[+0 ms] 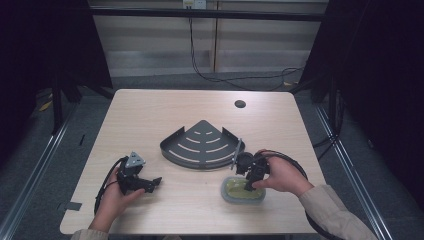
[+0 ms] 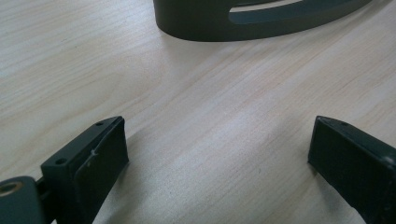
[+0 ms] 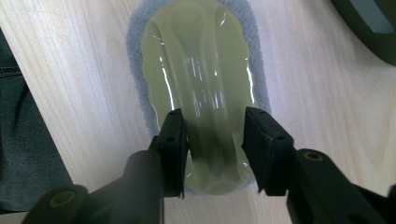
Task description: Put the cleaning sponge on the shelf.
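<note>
A scrubbing sponge [image 1: 235,196] with a glossy yellow-green plastic grip on a grey pad lies flat near the table's front right. In the right gripper view the sponge [image 3: 201,70] runs away from the camera. My right gripper [image 3: 213,126] points down, its two pads pressed against either side of the grip's raised middle ridge. From above, the right gripper [image 1: 248,186] stands over the sponge's middle. My left gripper [image 1: 156,182] rests low at the front left, held level, jaws wide apart. The left gripper [image 2: 217,140] has only bare wood between its pads.
A dark grey quarter-round corner shelf [image 1: 202,145] with slots sits mid-table, just behind the sponge; its curved wall [image 2: 210,23] faces the left gripper and its edge [image 3: 369,28] shows at top right. A cable hole [image 1: 240,104] lies farther back. Dark trousers [image 3: 18,140] mark the table's near edge.
</note>
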Demonstrator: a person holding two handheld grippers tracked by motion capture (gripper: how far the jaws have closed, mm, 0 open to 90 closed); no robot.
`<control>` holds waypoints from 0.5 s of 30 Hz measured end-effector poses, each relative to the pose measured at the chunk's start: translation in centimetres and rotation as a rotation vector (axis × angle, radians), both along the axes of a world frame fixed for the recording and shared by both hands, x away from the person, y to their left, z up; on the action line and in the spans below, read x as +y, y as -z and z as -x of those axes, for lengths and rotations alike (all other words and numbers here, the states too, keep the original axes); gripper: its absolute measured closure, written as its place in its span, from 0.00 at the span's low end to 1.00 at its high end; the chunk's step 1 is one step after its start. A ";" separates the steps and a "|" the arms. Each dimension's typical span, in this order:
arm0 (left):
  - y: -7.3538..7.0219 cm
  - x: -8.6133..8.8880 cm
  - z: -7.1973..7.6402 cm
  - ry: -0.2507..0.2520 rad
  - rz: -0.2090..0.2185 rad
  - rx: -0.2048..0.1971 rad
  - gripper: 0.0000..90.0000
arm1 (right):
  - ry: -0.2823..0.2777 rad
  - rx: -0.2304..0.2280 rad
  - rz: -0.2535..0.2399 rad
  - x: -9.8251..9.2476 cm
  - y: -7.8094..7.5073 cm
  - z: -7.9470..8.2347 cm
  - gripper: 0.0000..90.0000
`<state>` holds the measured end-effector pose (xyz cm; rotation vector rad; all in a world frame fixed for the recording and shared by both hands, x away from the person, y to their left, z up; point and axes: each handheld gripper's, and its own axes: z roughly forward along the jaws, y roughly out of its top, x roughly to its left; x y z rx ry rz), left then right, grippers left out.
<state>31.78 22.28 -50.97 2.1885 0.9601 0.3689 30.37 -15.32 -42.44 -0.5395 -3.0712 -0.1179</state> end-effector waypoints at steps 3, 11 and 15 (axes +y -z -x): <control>0.0 0.0 0.0 0.000 0.001 0.001 0.05 | 0.006 0.018 0.011 0.2 0.0 0.0 0.73; 0.0 0.0 0.0 0.000 0.000 -0.005 0.05 | 0.001 0.021 0.021 0.7 -0.3 -0.1 0.79; 0.0 0.0 0.0 -0.001 0.007 -0.002 0.05 | 0.018 0.033 0.020 0.6 -0.7 -0.3 0.79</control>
